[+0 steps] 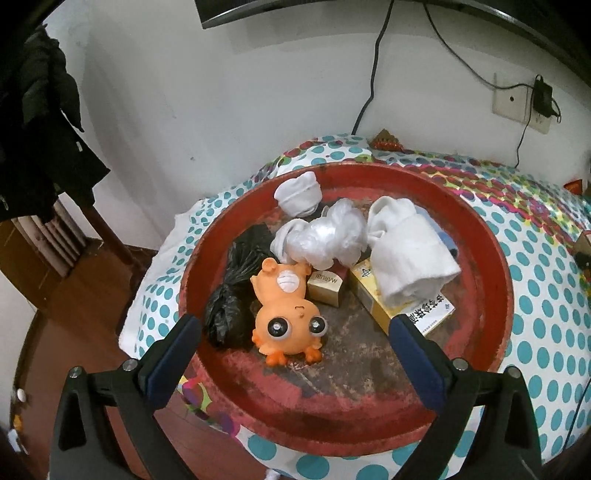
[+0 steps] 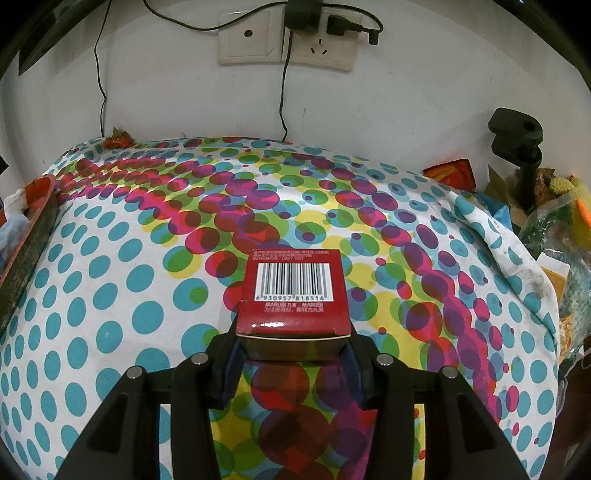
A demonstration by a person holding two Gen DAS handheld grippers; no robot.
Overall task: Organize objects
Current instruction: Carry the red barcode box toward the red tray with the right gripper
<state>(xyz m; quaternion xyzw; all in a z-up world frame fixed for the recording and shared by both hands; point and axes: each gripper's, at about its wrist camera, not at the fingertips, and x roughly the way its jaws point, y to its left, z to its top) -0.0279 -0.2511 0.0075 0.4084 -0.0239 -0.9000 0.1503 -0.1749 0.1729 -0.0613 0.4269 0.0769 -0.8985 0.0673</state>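
A round red tray (image 1: 491, 280) sits on the dotted tablecloth and holds an orange frog toy (image 1: 290, 314), a black plastic bag (image 1: 231, 291), a crumpled clear bag (image 1: 325, 236), white socks (image 1: 402, 251), a small gold box (image 1: 325, 290) and a yellow and white box (image 1: 406, 306). My left gripper (image 1: 295, 330) hangs wide open just above the tray's near side, with the frog toy lying between its fingers and untouched. My right gripper (image 2: 293, 354) is shut on a red box (image 2: 295, 291) with a barcode, held over the tablecloth (image 2: 110, 295).
The tray's rim (image 2: 33, 221) shows at the left edge of the right wrist view. A wall socket with plugs and cables (image 2: 295, 33) is behind the table. Clutter and a black clamp stand (image 2: 517, 147) crowd the right edge. Dark clothes (image 1: 40, 122) hang at the left.
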